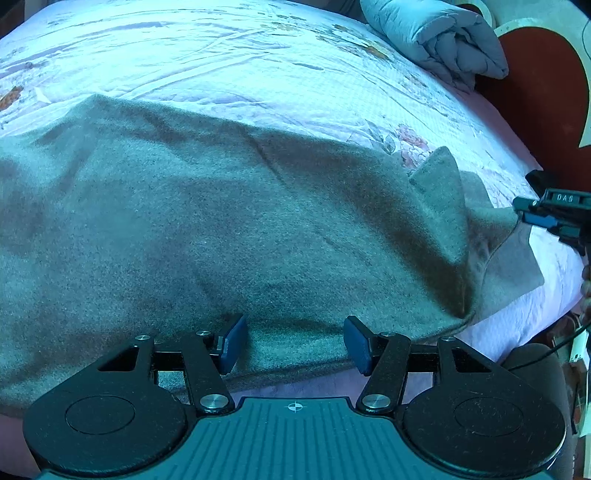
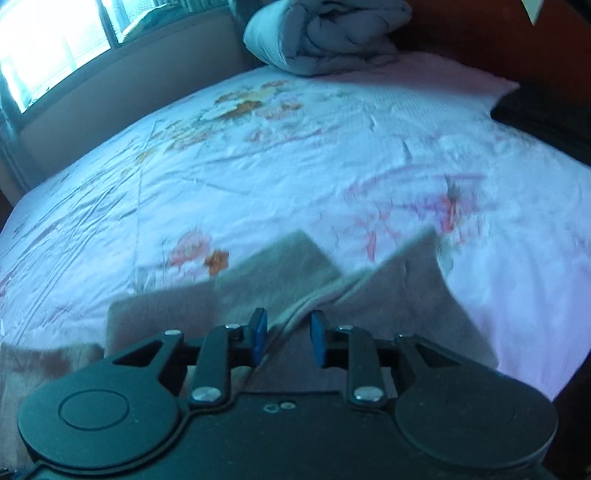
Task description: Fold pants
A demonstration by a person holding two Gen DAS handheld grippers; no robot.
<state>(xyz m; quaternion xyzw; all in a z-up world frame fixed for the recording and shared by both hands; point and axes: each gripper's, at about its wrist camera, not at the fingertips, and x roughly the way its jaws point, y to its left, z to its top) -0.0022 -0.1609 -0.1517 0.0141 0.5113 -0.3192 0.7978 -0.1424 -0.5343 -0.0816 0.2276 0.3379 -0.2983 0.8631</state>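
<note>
- Pants (image 1: 207, 229), grey-brown fleece, lie across the floral white bedsheet (image 1: 258, 74), spread for folding.
- Left gripper (image 1: 295, 341) hovers wide open, ready at the near hem.
- Right gripper (image 2: 286, 338), parted narrowly, straddles a fabric ridge; grip uncertain.

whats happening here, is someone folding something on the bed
Yes. A person with a handheld gripper in each hand is working on grey pants spread across a floral bedsheet. The left gripper is open over the near edge of the fabric, gripping nothing. The right gripper is open too, with a raised ridge of cloth between its fingers, not clamped. That end of the pants is bunched and part turned over. A rolled grey quilt sits at the far end of the bed.
</note>
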